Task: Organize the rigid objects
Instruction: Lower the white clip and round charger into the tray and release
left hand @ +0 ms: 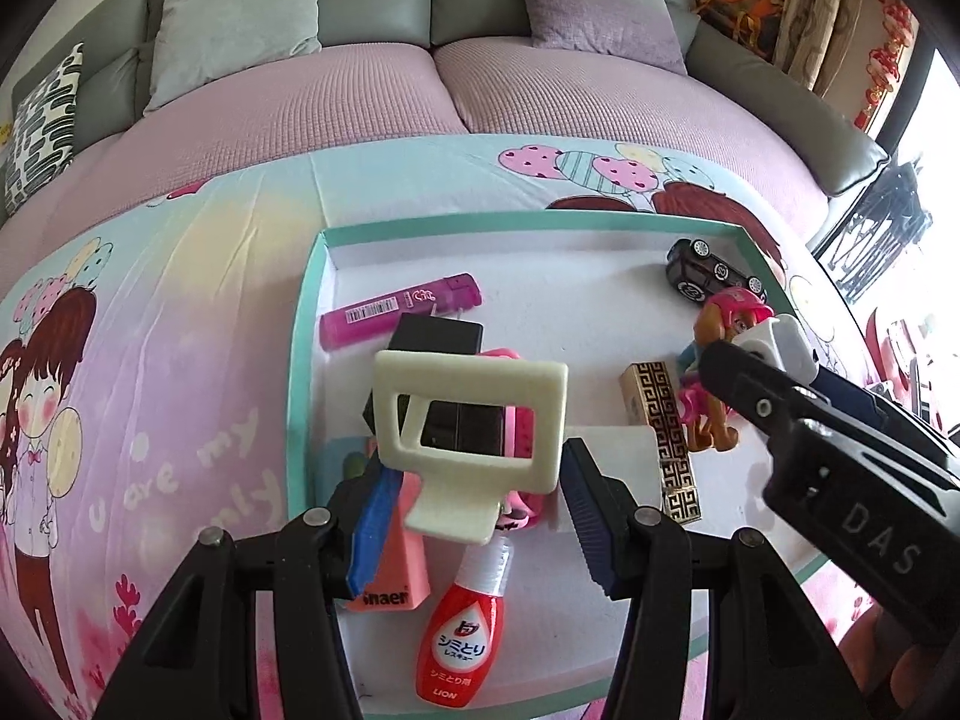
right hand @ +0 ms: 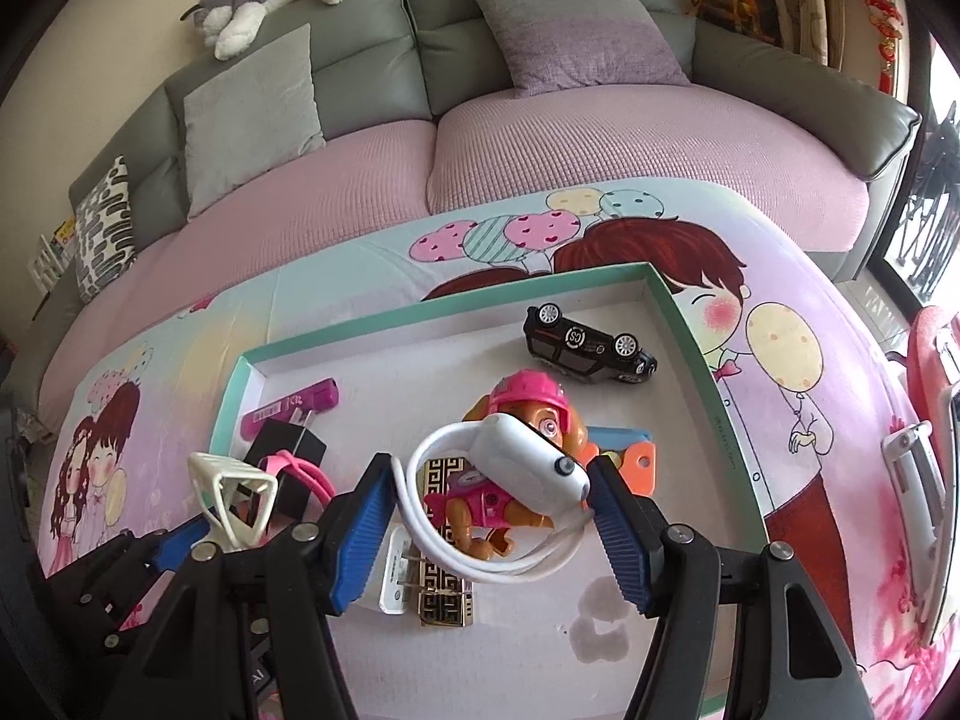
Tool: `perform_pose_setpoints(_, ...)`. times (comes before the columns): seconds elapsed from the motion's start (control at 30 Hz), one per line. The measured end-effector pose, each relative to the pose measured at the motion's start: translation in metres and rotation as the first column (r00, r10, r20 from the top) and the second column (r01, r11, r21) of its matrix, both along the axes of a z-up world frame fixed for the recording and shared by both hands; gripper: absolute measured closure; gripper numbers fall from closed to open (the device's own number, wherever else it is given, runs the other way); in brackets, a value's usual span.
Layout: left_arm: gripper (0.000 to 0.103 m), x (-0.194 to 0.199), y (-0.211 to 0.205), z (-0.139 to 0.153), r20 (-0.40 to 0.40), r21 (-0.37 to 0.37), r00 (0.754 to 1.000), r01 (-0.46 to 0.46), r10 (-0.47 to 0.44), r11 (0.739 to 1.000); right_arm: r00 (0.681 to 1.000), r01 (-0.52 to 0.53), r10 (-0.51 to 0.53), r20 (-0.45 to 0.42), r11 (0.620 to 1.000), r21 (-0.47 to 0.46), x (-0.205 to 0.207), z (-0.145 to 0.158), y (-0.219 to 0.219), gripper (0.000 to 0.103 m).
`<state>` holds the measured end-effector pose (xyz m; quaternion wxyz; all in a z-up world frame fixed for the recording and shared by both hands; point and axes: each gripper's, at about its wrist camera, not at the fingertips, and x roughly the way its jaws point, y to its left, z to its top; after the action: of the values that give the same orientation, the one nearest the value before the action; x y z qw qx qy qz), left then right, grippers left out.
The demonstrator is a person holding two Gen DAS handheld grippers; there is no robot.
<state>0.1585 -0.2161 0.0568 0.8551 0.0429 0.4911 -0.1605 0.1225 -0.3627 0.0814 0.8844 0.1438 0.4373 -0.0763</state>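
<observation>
A shallow white box with a teal rim (left hand: 300,324) (right hand: 231,408) lies on a cartoon-print cloth. My left gripper (left hand: 474,510) hovers over the box's left part, its jaws apart with a cream plastic frame (left hand: 474,408) (right hand: 231,495) between them; whether the pads press it is unclear. My right gripper (right hand: 492,516) is over the box's middle, its jaws apart with a white device with a looped white cord (right hand: 528,468) (left hand: 774,342) between them, touching the right pad. Below lie a pink-helmeted toy dog (right hand: 528,414) (left hand: 720,324) and a gold patterned case (left hand: 666,426) (right hand: 444,594).
The box also holds a black toy car (left hand: 708,273) (right hand: 585,345), a magenta lighter (left hand: 396,309), a black block (left hand: 438,336), a pink strap (right hand: 300,468), a red LION bottle (left hand: 459,630) and a salmon eraser (left hand: 390,576). A pink-covered grey sofa (left hand: 420,72) stands behind.
</observation>
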Motion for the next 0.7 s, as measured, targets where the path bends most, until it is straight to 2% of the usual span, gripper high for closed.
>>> perform_pose_setpoints(0.3, 0.048, 0.0, 0.008, 0.005, 0.012, -0.015, 1.0, -0.019, 0.019, 1.0, 1.0, 0.025, -0.024, -0.01, 0.999, 0.027, 0.0, -0.003, -0.006, 0.031)
perform_pose_setpoints(0.57, 0.047, -0.004, -0.001, 0.009, 0.021, -0.029, 0.999, 0.035, -0.035, 0.999, 0.999, 0.035, -0.035, -0.008, 0.999, 0.033, 0.0, -0.002, -0.007, 0.031)
perform_pose_setpoints(0.7, 0.047, -0.007, -0.008, 0.009, 0.031, -0.01, 0.997, 0.065, -0.065, 0.998, 0.999, 0.035, -0.035, -0.007, 0.999, 0.028, 0.0, -0.001, -0.007, 0.031)
